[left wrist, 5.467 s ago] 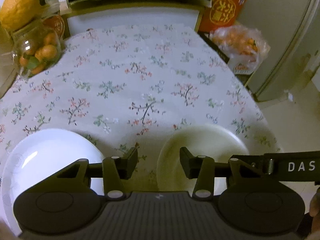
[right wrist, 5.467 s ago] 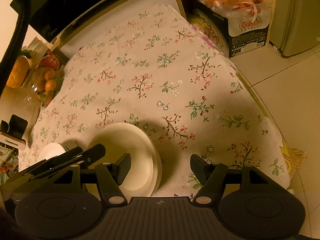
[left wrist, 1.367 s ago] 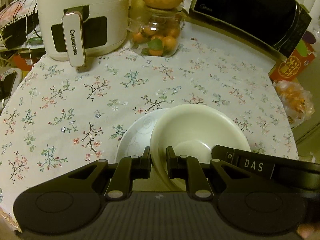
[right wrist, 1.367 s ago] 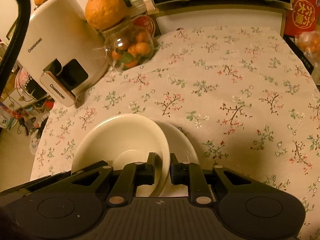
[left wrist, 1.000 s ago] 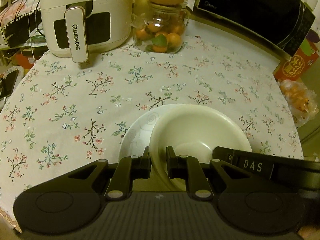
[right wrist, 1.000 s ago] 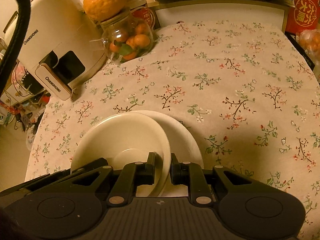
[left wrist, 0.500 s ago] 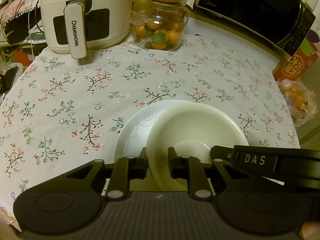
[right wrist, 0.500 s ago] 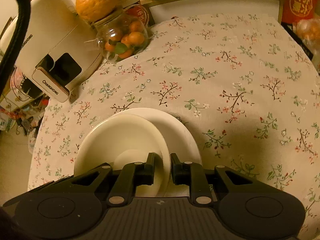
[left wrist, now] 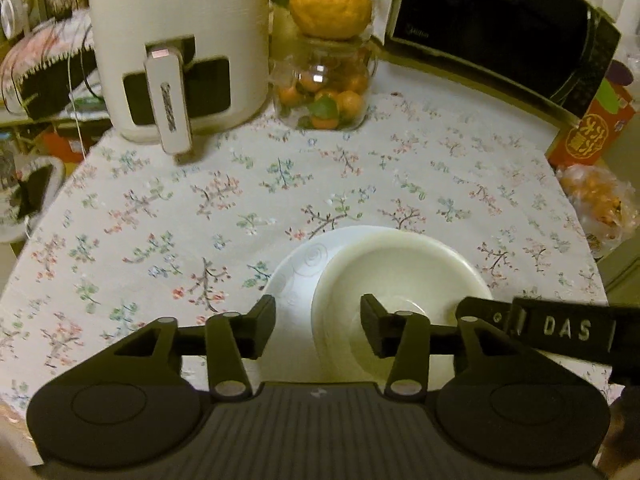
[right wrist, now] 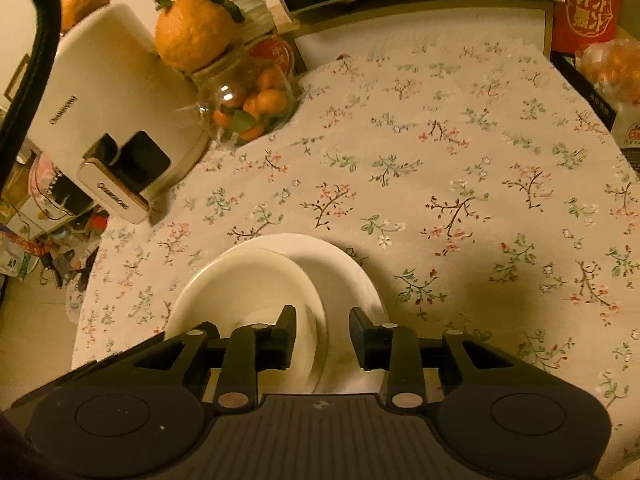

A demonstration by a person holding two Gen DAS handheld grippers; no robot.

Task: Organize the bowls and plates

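Note:
A cream bowl rests on a white plate with faint swirl marks, near the front edge of the flowered tablecloth. My left gripper straddles the bowl's left rim; its jaws are opening and the pads stand clear of the rim. The right wrist view shows the same cream bowl on the white plate. My right gripper straddles the bowl's right rim, jaws opening, pads off it. The other gripper's black finger reaches in from the right.
At the back of the table stand a white air fryer, a glass jar of small oranges with a big orange on top, and a black microwave. A red box and a bag of oranges sit off the right edge.
Both grippers were shut on the bowl's rim; both have spread their jaws and let go. The bowl now sits lower on the plate.

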